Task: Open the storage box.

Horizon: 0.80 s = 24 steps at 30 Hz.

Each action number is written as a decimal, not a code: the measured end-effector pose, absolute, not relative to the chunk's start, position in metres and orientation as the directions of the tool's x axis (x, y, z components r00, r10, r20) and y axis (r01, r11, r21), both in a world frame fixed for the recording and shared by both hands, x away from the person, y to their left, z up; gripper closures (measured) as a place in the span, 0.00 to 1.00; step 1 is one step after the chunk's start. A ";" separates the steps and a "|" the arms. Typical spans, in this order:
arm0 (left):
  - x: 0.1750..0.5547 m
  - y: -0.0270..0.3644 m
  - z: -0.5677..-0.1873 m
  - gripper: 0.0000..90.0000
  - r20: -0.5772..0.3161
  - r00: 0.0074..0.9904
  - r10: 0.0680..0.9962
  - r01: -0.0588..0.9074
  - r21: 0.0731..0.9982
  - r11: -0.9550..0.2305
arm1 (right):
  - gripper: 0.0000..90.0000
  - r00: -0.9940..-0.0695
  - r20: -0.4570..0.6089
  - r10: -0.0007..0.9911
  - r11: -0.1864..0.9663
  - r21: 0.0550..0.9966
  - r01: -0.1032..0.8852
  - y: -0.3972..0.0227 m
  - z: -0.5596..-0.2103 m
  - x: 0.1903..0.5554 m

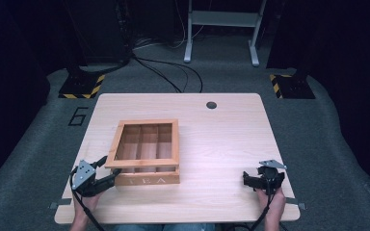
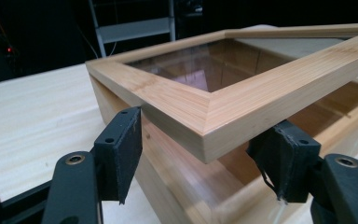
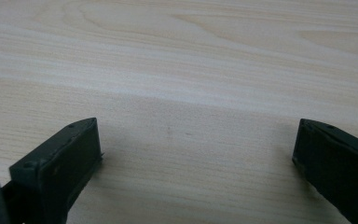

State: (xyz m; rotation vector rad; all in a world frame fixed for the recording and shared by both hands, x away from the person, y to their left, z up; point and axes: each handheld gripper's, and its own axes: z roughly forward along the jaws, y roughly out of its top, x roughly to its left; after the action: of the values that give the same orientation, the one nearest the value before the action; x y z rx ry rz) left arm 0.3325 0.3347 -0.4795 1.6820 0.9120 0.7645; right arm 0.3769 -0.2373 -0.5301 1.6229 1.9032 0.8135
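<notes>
Wooden box [image 1: 147,153] at worktop [image 1: 221,144] centre-left, front face lettered "TEA". Floor mark "6" [image 1: 78,116] at 10 o'clock off the worktop. Glass-paned lid [image 2: 242,88] sits partly raised; 3 compartments inside, contents not discernible. Left tool [image 1: 103,171] spread, straddling lid's near-left corner. Right tool [image 1: 253,179] spread at 4 o'clock, over bare wood.

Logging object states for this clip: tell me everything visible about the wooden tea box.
The tea box is light bamboo-like wood, with "TEA" on its near front. Its framed lid holds a clear pane and is raised at the near edge, leaving a gap above the base. Dividers inside form compartments that look empty. It sits left of centre on the table. The left tool is open, straddling the lid's near-left corner; whether it touches is unclear.
</notes>
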 end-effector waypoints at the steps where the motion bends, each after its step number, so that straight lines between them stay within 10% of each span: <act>1: 0.333 0.335 -0.479 0.39 0.058 0.511 0.858 0.202 0.962 -0.185 | 0.00 -0.159 0.003 0.987 0.108 0.721 0.684 -0.237 -0.530 0.377; 24: 0.355 0.332 -0.443 0.42 0.104 0.482 0.870 0.127 0.974 -0.186 | 0.00 -0.160 0.003 0.987 0.108 0.721 0.685 -0.237 -0.530 0.377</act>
State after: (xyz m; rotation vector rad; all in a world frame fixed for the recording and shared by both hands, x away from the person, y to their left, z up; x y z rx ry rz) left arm 0.3547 0.3323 -0.4426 1.6362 0.8734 0.8501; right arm 0.3769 -0.2373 -0.5300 1.6228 1.9040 0.8136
